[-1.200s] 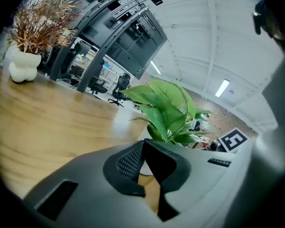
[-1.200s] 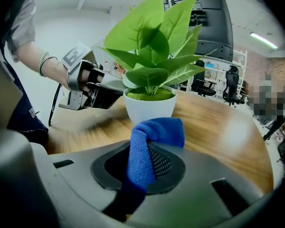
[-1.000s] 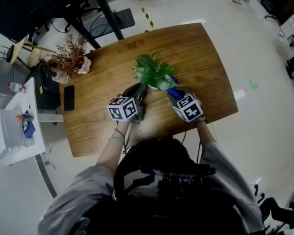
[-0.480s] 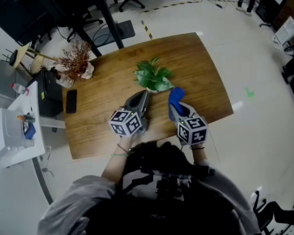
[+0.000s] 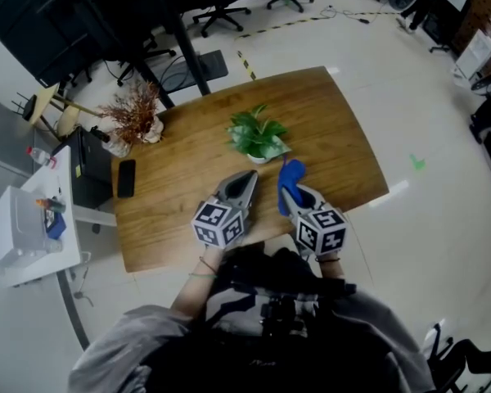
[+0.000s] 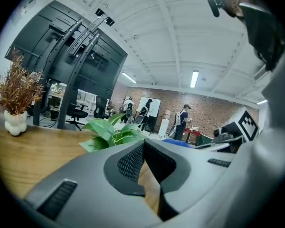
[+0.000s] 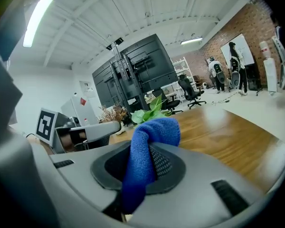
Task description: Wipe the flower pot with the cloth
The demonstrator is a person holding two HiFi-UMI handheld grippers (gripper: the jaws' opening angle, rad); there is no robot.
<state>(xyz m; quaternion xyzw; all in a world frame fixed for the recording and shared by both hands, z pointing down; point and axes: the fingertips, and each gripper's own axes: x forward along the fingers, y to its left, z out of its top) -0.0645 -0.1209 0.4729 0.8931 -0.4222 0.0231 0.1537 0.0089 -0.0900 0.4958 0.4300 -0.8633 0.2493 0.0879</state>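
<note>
The fuzzy cloth (image 7: pixel 149 148) was a bright blue, and the left gripper (image 5: pixel 248 178) and right gripper (image 5: pixel 289 188) were both grey plastic with black-and-white square-marker cubes (image 5: pixel 219 222). The leafy potted plant (image 5: pixel 258 132) was fresh green on a warm brown wood-grain table (image 5: pixel 344 129), and the dried twiggy bunch (image 5: pixel 133 111) looked rusty brown.

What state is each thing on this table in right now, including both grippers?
flower pot: upright on the table, touched by neither gripper
left gripper: shut, nothing between its jaws
right gripper: shut on the blue cloth
blue cloth: bunched, sticking out past the jaws
dried plant: upright near the table's edge
phone: lying flat, screen dark
</note>
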